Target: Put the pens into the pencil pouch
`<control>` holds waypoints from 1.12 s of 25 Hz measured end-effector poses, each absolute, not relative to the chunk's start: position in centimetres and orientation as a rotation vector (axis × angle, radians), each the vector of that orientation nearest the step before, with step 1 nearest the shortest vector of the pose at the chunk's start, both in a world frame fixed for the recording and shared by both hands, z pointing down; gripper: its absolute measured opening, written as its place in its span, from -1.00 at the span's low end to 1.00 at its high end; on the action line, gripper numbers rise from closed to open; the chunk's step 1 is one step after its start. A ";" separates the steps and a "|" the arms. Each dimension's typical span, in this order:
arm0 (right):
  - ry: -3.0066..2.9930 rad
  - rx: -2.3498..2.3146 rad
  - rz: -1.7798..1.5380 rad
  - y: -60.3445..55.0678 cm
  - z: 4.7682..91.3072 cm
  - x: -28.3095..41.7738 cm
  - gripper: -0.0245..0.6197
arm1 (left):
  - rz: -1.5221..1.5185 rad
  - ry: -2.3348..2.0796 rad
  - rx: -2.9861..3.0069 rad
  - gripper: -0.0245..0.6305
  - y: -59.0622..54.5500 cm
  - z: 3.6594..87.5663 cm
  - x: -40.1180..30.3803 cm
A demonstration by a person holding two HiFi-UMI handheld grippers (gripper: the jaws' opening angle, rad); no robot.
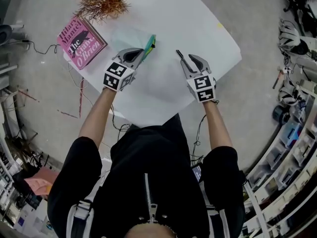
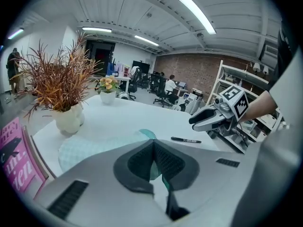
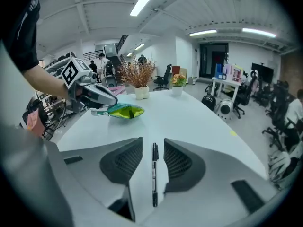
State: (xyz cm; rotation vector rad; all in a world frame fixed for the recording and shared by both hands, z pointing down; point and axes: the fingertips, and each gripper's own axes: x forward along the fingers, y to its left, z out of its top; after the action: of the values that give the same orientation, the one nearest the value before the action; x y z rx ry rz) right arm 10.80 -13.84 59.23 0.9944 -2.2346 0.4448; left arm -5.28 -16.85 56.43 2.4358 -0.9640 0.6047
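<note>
The place is an open-plan office that doubles as a lab or workshop. It has a brick wall (image 2: 189,72) and strip lights (image 2: 196,13) on a bare ceiling (image 2: 132,13). People (image 2: 170,84) sit at desks (image 3: 222,84) with office chairs (image 3: 166,74), shelves (image 1: 292,148) are crowded with gear, and cables (image 1: 42,47) trail over the floor (image 1: 257,14) beside a white surface (image 1: 198,33).
</note>
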 end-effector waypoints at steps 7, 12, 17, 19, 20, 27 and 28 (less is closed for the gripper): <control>-2.161 1.065 0.548 -11.2 61.4 13.8 -0.45 | 0.627 -0.959 2.437 -0.86 -16.8 56.8 -5.1; -2.104 1.060 0.595 -9.7 63.6 14.8 -0.43 | 0.631 -0.961 2.433 -0.86 -16.8 57.1 -5.3; -2.042 1.055 0.624 -8.4 65.6 15.9 -0.44 | 0.630 -0.964 2.431 -0.86 -16.8 57.0 -5.2; -2.030 1.051 0.628 -8.1 66.0 16.1 -0.44 | 0.627 -0.966 2.431 -0.86 -16.8 56.9 -5.2; -2.025 1.046 0.623 -8.0 66.1 16.1 -0.44 | 0.627 -0.967 2.431 -0.86 -16.8 56.9 -5.2; -1.994 1.018 0.589 -7.5 67.1 16.3 -0.58 | 0.632 -0.972 2.426 -0.86 -16.8 57.0 -5.4; -1.988 1.019 0.585 -7.5 67.2 16.3 -0.65 | 0.631 -0.972 2.425 -0.86 -16.7 57.0 -5.4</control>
State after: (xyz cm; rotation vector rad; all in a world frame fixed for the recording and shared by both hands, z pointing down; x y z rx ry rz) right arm 16.34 -7.48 67.17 1.0188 -1.9884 0.5847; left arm -5.42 -16.73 56.99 2.4251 -0.9725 0.6313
